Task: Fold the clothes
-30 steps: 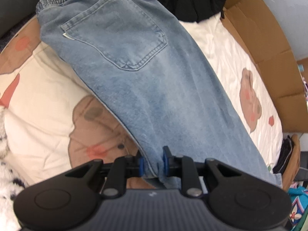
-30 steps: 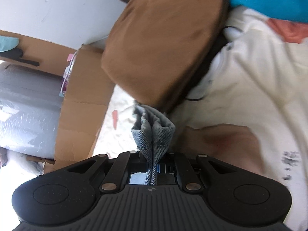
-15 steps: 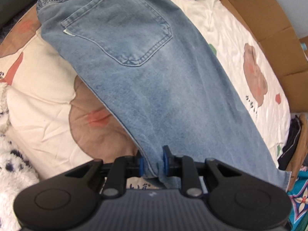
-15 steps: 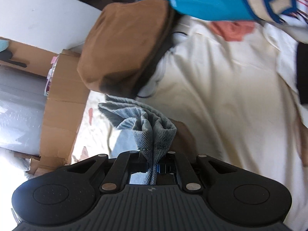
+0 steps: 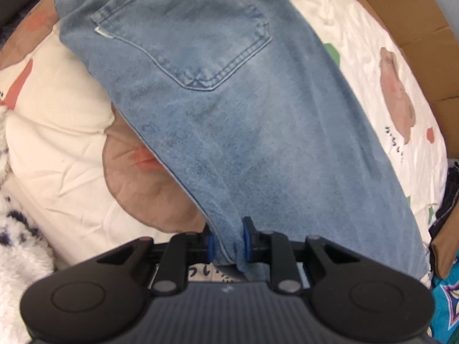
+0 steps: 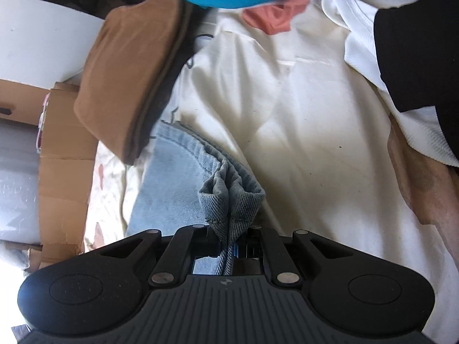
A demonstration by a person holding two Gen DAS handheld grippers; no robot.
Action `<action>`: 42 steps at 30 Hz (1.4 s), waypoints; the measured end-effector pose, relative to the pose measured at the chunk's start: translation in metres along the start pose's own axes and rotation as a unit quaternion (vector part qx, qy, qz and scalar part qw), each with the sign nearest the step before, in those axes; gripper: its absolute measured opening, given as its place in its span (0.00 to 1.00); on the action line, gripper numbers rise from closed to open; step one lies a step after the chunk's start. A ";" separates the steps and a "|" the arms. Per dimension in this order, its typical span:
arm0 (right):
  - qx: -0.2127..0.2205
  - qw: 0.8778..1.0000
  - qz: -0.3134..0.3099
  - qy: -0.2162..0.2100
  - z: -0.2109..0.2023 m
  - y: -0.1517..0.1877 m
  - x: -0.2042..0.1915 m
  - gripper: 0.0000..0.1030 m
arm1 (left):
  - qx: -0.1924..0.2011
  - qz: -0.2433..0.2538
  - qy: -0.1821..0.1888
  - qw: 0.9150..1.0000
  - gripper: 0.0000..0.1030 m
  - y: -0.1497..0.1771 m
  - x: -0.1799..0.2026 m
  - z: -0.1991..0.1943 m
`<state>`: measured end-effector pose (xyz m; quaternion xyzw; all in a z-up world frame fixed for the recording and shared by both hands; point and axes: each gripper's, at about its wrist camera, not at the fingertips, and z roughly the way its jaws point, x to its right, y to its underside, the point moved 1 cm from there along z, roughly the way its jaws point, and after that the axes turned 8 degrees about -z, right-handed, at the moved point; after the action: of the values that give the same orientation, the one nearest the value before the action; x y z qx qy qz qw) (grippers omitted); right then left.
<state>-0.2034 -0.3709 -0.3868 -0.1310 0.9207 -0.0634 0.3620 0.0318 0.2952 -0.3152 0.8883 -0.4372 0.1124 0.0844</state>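
Both jaws were clamped on the jeans: left gripper pinched the near edge, right gripper gripped bunched hem, denim stretching far across the bedsheet.

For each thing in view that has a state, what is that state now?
Jeans: spread flat on the bedding, back pocket up, gripped at two edges.
Left claw: shut on the jeans' edge.
Right claw: shut on a bunched denim hem.
Brown garment: folded, lying beside the jeans.
Cardboard box: flaps open.
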 end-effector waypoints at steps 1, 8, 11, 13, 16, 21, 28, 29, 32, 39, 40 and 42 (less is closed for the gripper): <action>-0.001 1.000 0.003 0.001 0.002 0.000 0.002 0.07 | 0.000 -0.001 -0.001 1.000 0.20 0.000 0.000 0.002; -0.026 0.999 -0.003 0.029 0.003 -0.004 0.004 0.25 | -0.017 -0.002 -0.004 1.000 0.24 -0.004 0.002 0.008; -0.023 0.999 -0.021 0.040 -0.010 -0.010 -0.002 0.31 | -0.020 0.009 -0.009 1.000 0.28 -0.006 0.004 -0.002; -0.023 0.998 -0.033 0.048 -0.018 -0.016 -0.005 0.34 | -0.019 0.017 -0.016 1.000 0.28 -0.009 0.006 -0.012; -0.030 0.996 -0.057 0.060 -0.025 -0.024 -0.010 0.34 | -0.011 0.027 -0.021 0.999 0.28 -0.014 0.005 -0.028; -0.038 0.993 -0.096 0.063 -0.024 -0.039 -0.020 0.34 | 0.004 0.049 -0.030 0.998 0.28 -0.027 0.013 -0.043; -0.033 0.984 -0.161 0.073 -0.011 -0.067 -0.046 0.34 | 0.008 0.086 -0.028 0.996 0.29 -0.051 0.049 -0.026; -0.033 0.983 -0.166 0.072 -0.008 -0.070 -0.048 0.34 | 0.007 0.091 -0.026 0.996 0.29 -0.054 0.054 -0.023; -0.031 0.981 -0.180 0.069 0.002 -0.079 -0.056 0.34 | 0.006 0.105 -0.023 0.994 0.31 -0.064 0.069 -0.013; -0.047 0.975 -0.216 0.039 0.040 -0.078 -0.091 0.34 | 0.012 0.137 -0.021 0.990 0.33 -0.090 0.098 0.008; -0.053 0.972 -0.227 0.033 0.046 -0.076 -0.098 0.34 | 0.013 0.141 -0.020 0.990 0.33 -0.092 0.101 0.009; -0.065 0.967 -0.246 0.022 0.057 -0.070 -0.111 0.34 | 0.017 0.148 -0.016 0.989 0.33 -0.096 0.108 0.012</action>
<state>-0.0728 -0.4076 -0.3414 -0.3751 0.8703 -0.0931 0.3053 0.1735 0.2684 -0.3027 0.8166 -0.5636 0.1163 0.0446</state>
